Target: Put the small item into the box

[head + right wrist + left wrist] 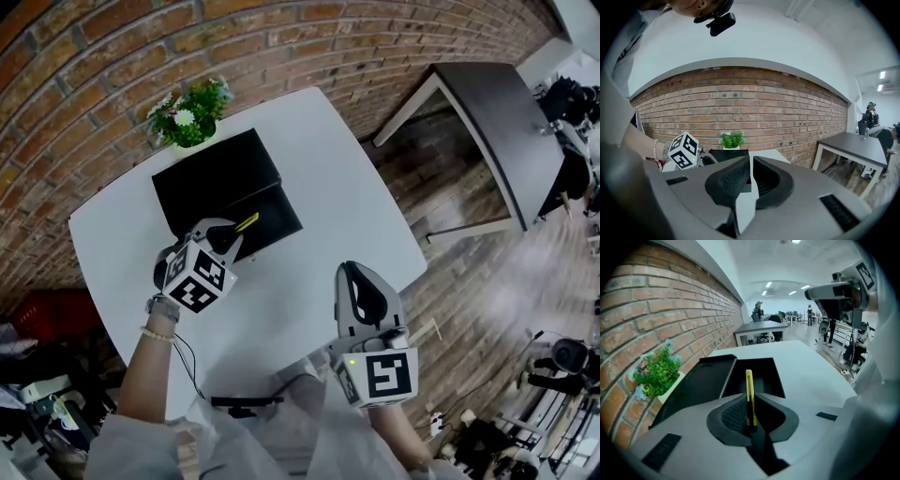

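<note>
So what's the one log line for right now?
left tongs: shut on yellow cutter | position: at open black box | right tongs: shut, empty

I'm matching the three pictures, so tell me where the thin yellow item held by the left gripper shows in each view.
Head view: yellow item left of centre, in the left gripper, at the black box.
Left gripper view: dead centre, upright between the closed jaws.
Right gripper view: not visible.
Shared landmark: the potted plant by the brick wall.
</note>
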Demonstrator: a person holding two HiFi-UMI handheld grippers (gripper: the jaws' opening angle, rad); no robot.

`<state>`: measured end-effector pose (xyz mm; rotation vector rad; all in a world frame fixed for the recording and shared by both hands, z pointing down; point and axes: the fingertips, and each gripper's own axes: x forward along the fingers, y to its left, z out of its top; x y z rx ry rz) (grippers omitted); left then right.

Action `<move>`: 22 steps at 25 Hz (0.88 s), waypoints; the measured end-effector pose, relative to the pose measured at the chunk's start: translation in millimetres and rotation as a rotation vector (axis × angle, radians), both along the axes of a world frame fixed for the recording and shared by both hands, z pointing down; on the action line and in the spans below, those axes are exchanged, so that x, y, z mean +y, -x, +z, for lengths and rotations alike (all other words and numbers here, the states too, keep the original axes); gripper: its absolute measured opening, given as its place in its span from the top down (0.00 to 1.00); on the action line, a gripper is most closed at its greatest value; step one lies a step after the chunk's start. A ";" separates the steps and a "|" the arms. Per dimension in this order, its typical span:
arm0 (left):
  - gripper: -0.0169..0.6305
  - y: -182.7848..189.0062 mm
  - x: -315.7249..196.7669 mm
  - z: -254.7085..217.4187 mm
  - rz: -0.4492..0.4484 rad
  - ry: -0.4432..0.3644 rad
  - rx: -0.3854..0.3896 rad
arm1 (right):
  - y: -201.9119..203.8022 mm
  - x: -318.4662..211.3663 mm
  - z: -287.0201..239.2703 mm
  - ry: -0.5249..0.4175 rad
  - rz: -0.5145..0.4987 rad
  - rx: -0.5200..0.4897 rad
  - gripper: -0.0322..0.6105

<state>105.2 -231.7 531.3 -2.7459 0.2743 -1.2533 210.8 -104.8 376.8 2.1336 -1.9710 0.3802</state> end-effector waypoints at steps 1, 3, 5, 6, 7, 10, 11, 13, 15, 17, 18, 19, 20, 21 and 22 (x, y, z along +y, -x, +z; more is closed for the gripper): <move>0.88 -0.8 -0.5 8.3 0.003 0.017 -0.028 | -0.8 -0.1 1.8 0.003 0.002 -0.003 0.87; 0.88 -1.9 -0.5 21.8 0.009 0.042 -0.082 | -1.8 -0.1 4.5 0.008 0.001 -0.005 0.87; 0.88 -1.4 1.3 32.3 0.027 0.046 -0.148 | -3.0 0.5 6.8 0.010 -0.001 -0.005 0.87; 0.88 -0.8 1.9 36.3 0.037 0.038 -0.181 | -3.7 0.7 7.6 0.010 -0.003 -0.004 0.87; 0.88 -0.2 2.1 39.6 0.045 0.029 -0.209 | -4.5 0.9 8.5 0.010 -0.004 -0.004 0.87; 0.88 1.1 1.9 45.5 0.054 0.023 -0.254 | -6.9 2.2 11.5 0.020 0.002 -0.004 0.87; 0.88 1.3 2.2 46.8 0.054 0.027 -0.262 | -7.2 2.6 11.9 0.021 0.003 -0.005 0.87; 0.88 1.4 2.3 48.5 0.052 0.033 -0.272 | -7.5 3.9 12.4 0.022 0.002 -0.005 0.87; 0.88 1.8 1.3 48.7 0.041 0.033 -0.276 | -7.6 5.6 12.4 0.023 0.001 -0.003 0.87; 0.88 2.5 -0.6 46.8 0.021 0.028 -0.268 | -7.6 7.2 11.4 0.022 -0.001 -0.002 0.87; 0.88 3.1 -2.0 44.8 0.005 0.021 -0.260 | -7.6 8.2 10.9 0.021 -0.002 -0.001 0.87; 0.88 4.0 -3.5 42.2 -0.012 0.009 -0.252 | -7.5 9.4 10.4 0.020 -0.003 0.001 0.87; 0.88 4.9 -4.6 38.8 -0.027 -0.004 -0.242 | -7.4 10.6 9.9 0.020 -0.004 0.003 0.87; 0.88 5.4 -4.9 34.6 -0.038 -0.012 -0.227 | -7.3 11.4 8.7 0.019 -0.005 0.007 0.87; 0.88 5.7 -4.5 29.7 -0.047 -0.014 -0.207 | -6.8 11.6 6.6 0.017 -0.006 0.011 0.87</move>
